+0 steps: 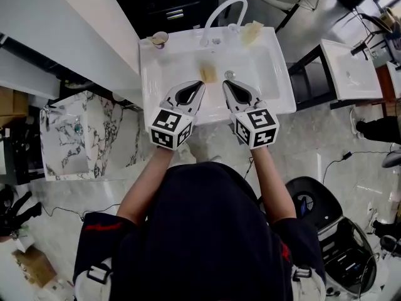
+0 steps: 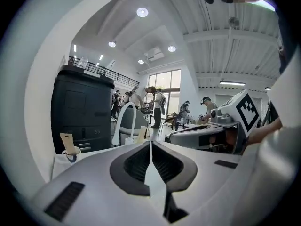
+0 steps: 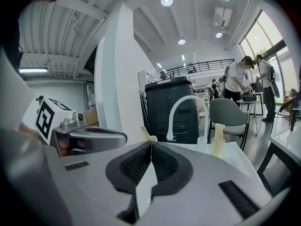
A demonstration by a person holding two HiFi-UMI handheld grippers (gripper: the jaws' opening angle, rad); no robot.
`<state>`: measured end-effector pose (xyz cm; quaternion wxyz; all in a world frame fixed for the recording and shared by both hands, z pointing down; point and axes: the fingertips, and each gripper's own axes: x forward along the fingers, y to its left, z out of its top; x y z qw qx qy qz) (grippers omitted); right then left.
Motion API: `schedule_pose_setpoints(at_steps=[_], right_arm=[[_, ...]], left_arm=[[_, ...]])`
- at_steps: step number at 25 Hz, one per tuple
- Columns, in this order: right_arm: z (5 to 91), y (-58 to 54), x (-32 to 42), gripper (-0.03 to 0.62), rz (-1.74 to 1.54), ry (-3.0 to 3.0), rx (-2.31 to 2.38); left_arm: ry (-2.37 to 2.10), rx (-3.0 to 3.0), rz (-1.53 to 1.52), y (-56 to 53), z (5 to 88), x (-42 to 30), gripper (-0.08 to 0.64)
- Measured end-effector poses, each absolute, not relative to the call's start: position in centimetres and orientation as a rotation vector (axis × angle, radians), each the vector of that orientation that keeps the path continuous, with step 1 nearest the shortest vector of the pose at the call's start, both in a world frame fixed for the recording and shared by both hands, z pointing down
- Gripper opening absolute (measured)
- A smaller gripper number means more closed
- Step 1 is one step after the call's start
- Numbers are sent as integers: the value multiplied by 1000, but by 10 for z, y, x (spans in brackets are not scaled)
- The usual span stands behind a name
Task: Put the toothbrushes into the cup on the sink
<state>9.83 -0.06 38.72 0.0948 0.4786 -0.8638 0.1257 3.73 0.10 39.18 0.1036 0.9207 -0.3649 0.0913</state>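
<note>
Head view looks straight down on one glossy white rectangular ceramic sink (image 1: 150, 99), and both tools hover side by side over its front rim. Over on one side is the left gripper (image 1: 202, 84), smooth grey-and-white plastic with a black-and-white marker cube at its back. In the left gripper view its two ribbed black pads are pressed flat together with nothing between them. Next to it is the right gripper (image 1: 225, 83), the same build. Its ribbed pads meet in one thin seam too, and it is empty. At the back of the sink rises one white faucet (image 1: 220, 11), a smooth arched tube. On the rear left corner of the ledge sits one small round cup (image 1: 160, 39), and one flat, tan, wooden-looking toothbrush handle (image 2: 67, 142) stands in it. Two pale yellow pieces show. One squarish yellow piece (image 1: 208, 73) lies on the basin floor just beside the single round metal drain (image 1: 229, 75). One ragged-edged yellow piece (image 1: 252, 30) stands on the rear right ledge, near the faucet. What those two are, I cannot tell.
</note>
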Motion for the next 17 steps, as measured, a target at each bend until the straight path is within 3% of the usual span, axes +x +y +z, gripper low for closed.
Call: schedule_pose_setpoints(at_steps=[17], right_arm=[[393, 40, 103, 35, 384, -2582, 1380]], left_arm=[[-1185, 2665, 226, 34, 389, 25, 21]])
